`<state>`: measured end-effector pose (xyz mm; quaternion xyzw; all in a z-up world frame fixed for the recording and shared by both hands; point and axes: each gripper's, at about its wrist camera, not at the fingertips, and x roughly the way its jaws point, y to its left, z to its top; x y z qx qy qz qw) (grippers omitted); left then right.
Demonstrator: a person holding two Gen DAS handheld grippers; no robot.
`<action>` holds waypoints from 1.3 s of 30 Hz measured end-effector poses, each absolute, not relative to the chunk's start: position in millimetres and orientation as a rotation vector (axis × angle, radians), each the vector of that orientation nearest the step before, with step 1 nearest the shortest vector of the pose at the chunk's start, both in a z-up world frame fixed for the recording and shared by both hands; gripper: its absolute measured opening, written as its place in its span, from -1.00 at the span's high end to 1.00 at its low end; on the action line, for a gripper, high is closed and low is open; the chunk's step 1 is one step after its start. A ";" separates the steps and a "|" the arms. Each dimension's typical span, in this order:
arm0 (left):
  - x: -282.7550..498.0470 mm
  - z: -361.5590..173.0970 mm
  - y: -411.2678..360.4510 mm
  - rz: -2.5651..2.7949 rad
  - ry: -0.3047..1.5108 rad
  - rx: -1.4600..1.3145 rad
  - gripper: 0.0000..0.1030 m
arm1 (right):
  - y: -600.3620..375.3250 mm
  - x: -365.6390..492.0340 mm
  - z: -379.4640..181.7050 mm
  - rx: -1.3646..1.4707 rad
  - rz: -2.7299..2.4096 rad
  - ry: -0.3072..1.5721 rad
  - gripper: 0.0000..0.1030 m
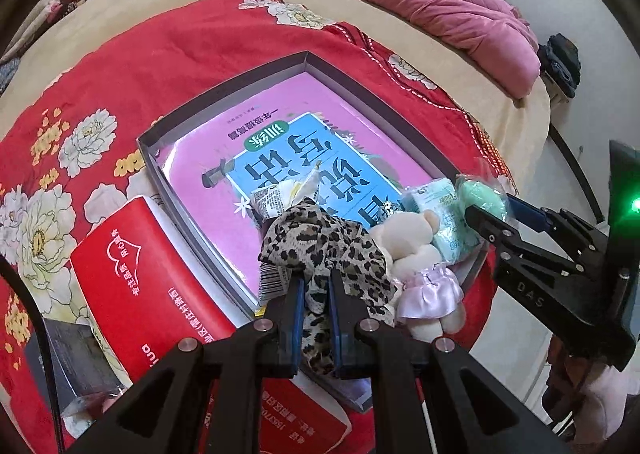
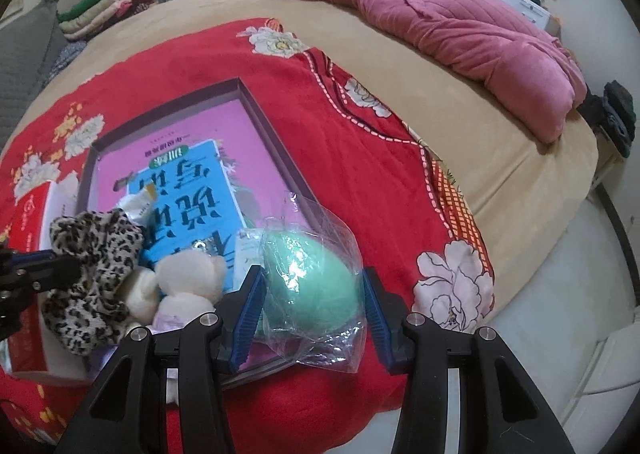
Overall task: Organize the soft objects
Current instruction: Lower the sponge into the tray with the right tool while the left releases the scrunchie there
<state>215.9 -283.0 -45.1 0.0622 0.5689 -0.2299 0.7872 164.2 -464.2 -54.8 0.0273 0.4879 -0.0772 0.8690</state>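
So both tools are down over a shallow grey box (image 1: 224, 82) sitting on a red flowered blanket (image 1: 120, 66) spread across the bed (image 2: 520, 158). The left tool (image 1: 314, 302) is clamped nearly all the way shut on a leopard-print scrunchie (image 1: 320, 242), the fabric pinched between its blue pads at about 6 o'clock in the left wrist view. The right tool (image 2: 314, 294) is about halfway open with a mint-green egg-shaped sponge in a clear plastic bag (image 2: 312, 278) between its fingers; the left pad is right on the bag, but on the right side I can't tell if the pad actually presses it. That bag hangs over the box's near right corner. Inside the box there's a pink book with a blue panel (image 1: 304, 158) lying flat, and along its near edge, left to right: a crinkly snack packet (image 1: 280, 198), the scrunchie, a little cream teddy in a pink satin skirt (image 1: 424, 266), and a pale green tissue pack (image 1: 444, 214). At 8 o'clock of the box sits a red carton with white print (image 1: 152, 286), touching its side. A rumpled pink quilt (image 2: 440, 22) is piled at the far end of the bed, around 1 o'clock.
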 end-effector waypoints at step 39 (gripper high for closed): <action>231.7 -43.2 -282.6 -0.452 1.233 0.125 0.06 | -473.4 145.5 -29.3 0.180 -0.116 0.937 -0.37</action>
